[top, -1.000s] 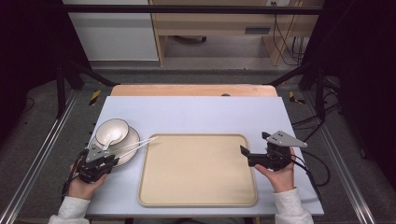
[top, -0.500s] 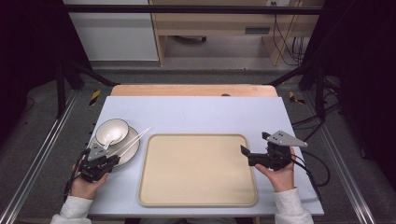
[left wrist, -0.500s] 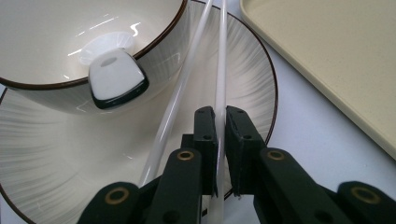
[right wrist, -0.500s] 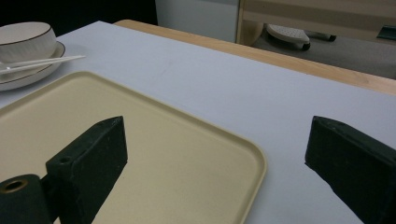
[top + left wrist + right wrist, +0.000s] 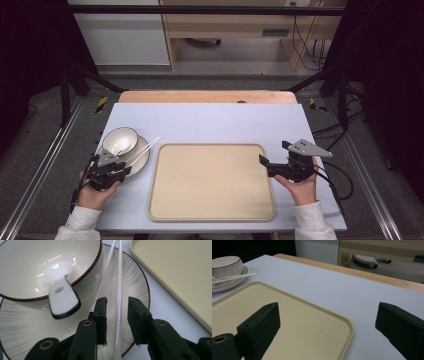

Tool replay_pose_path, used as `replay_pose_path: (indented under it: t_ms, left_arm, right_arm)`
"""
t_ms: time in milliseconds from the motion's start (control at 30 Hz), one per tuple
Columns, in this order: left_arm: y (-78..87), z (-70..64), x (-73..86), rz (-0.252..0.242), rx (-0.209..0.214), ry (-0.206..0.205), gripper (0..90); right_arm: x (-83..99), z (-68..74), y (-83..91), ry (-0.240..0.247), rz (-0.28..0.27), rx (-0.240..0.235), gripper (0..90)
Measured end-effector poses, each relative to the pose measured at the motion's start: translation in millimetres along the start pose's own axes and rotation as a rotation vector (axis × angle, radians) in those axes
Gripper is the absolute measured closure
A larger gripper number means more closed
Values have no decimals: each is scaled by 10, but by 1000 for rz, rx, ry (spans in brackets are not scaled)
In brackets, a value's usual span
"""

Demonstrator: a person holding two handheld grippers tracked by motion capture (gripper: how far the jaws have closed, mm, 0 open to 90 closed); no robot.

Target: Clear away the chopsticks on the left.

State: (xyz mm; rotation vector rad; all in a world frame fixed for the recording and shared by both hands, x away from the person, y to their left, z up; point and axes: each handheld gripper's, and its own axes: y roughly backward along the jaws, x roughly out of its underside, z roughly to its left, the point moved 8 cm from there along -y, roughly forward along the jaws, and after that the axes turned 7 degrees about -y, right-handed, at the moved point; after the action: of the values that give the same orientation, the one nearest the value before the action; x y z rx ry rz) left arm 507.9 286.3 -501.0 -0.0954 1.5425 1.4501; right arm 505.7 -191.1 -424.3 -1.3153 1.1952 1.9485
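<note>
A white bowl (image 5: 120, 140) with a dark rim stands on a ribbed plate (image 5: 141, 159) at the table's left. A white spoon (image 5: 61, 287) rests inside the bowl. Two white chopsticks (image 5: 144, 149) lie across the plate beside the bowl. My left gripper (image 5: 124, 170) is at the plate's near edge. Its jaws are open and straddle one chopstick (image 5: 118, 315) without touching it, while the other chopstick runs behind the left jaw. My right gripper (image 5: 274, 153) is wide open over the right edge of the beige tray (image 5: 212, 210), with nothing between its jaws.
The beige tray (image 5: 294, 315) lies in the middle of the pale blue table (image 5: 215, 122). A wooden strip (image 5: 207, 96) runs along the table's far edge. Metal rails and black frame posts flank both sides.
The chopsticks' far tips have swung toward the back of the table, nearer the bowl. The left gripper has shifted slightly at the plate. The right gripper has stayed put.
</note>
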Motion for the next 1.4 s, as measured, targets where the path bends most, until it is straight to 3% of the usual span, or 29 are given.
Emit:
replay_pose_path:
  t_ms: [500, 767, 1167, 1400]
  left_arm:
    - [-194, -26, 0, 104, 24, -10, 773]
    - [-193, -48, -2, 107, 23, -14, 839]
    - [6, -89, -76, 46, -17, -15, 843]
    - [160, -211, -172, -28, -34, 21, 843]
  right_arm:
    - [7, 6, 0, 1, 6, -8, 62]
    - [6, 10, 2, -3, 5, -11, 62]
    - [-7, 0, 20, -2, -1, -10, 62]
    - [-23, -6, 57, -1, -11, -3, 62]
